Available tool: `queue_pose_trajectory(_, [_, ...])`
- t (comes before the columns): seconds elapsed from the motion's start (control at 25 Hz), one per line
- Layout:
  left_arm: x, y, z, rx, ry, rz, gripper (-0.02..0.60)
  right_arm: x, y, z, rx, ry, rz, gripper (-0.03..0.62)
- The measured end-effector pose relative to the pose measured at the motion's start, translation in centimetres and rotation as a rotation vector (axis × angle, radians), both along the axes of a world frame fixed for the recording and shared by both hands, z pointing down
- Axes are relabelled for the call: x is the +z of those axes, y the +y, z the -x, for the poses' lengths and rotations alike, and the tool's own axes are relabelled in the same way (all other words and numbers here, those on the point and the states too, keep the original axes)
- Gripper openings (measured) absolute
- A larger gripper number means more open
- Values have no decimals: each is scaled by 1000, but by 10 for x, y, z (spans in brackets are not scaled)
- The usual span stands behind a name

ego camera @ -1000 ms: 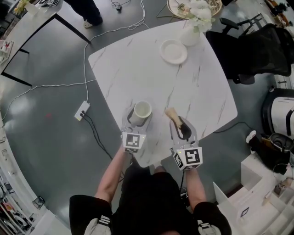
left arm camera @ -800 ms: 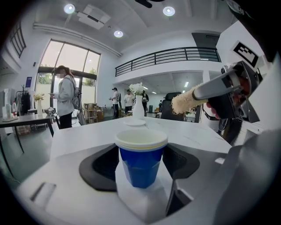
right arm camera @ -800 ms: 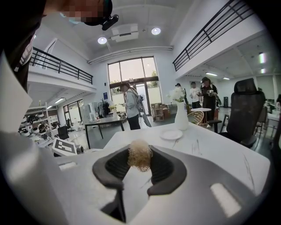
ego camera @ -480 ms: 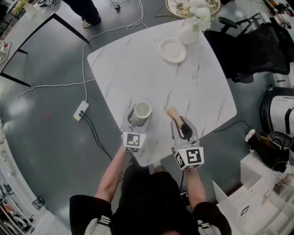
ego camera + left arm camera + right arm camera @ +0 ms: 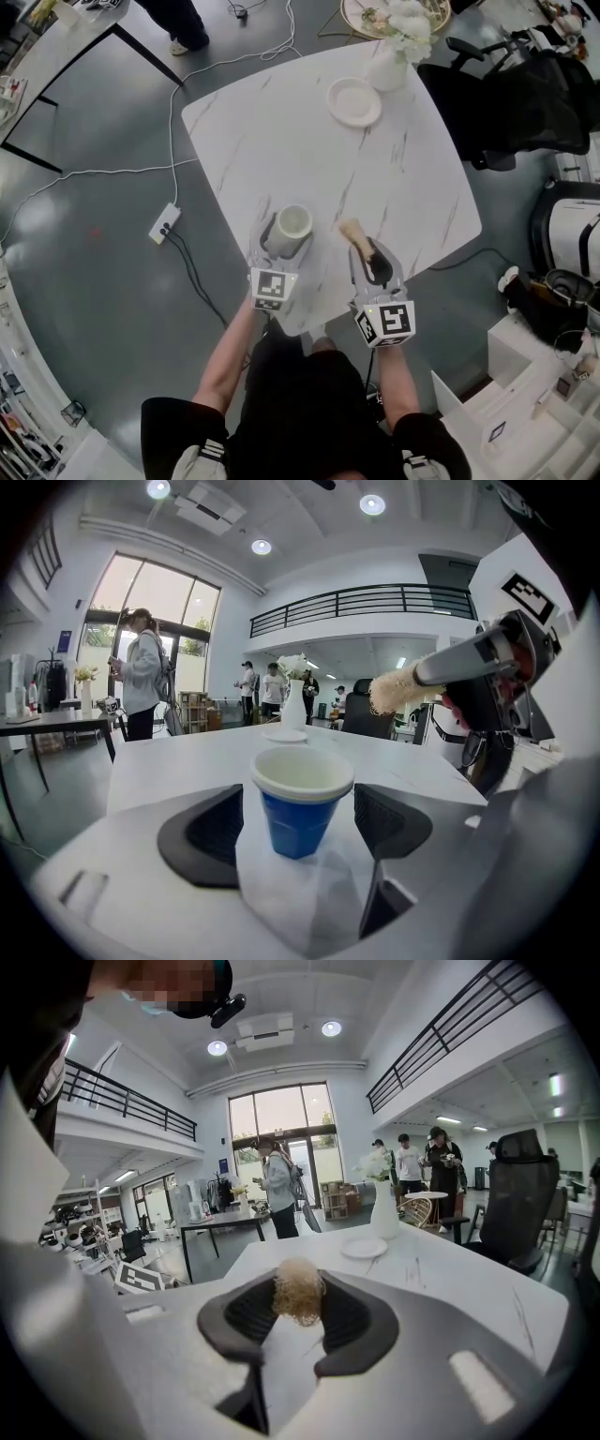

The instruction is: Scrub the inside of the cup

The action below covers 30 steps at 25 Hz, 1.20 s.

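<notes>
My left gripper (image 5: pixel 300 832) sits at the near corner of the desk (image 5: pixel 281 122), its fingers (image 5: pixel 211 832) spread either side of the cup (image 5: pixel 292 223). They have just been opening, and there is a gap between each pad and the cup's blue wall, so the cup stands upright on its own, unheld.

To its right, my right gripper (image 5: pixel 298 1327) has its fingers pinched on the brush (image 5: pixel 354 234). The bristle head pokes out ahead, raised off the desk and apart from the cup.

I judge no scrubbing is under way, since the brush is outside the cup. Whether a scrub is already done I cannot tell. The cup's floor is hidden below its rim, the brush handle is buried in the gripper, and the desk's near corner lies under my grippers.
</notes>
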<state>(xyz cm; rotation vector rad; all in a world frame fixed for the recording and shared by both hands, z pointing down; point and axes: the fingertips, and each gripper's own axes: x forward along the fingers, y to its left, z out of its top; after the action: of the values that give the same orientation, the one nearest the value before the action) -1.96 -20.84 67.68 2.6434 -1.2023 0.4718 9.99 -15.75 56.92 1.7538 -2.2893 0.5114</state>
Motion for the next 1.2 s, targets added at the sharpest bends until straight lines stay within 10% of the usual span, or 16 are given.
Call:
queue_pose_trajectory(0.56, [-41,28,14,-56,11,-35,368,-28,24,2,-25,3,-47,112])
queue_pose_trajectory(1.2, [-165,95,15,-121,29,-198,181,-92,79,-6,-90,-1,-155,113])
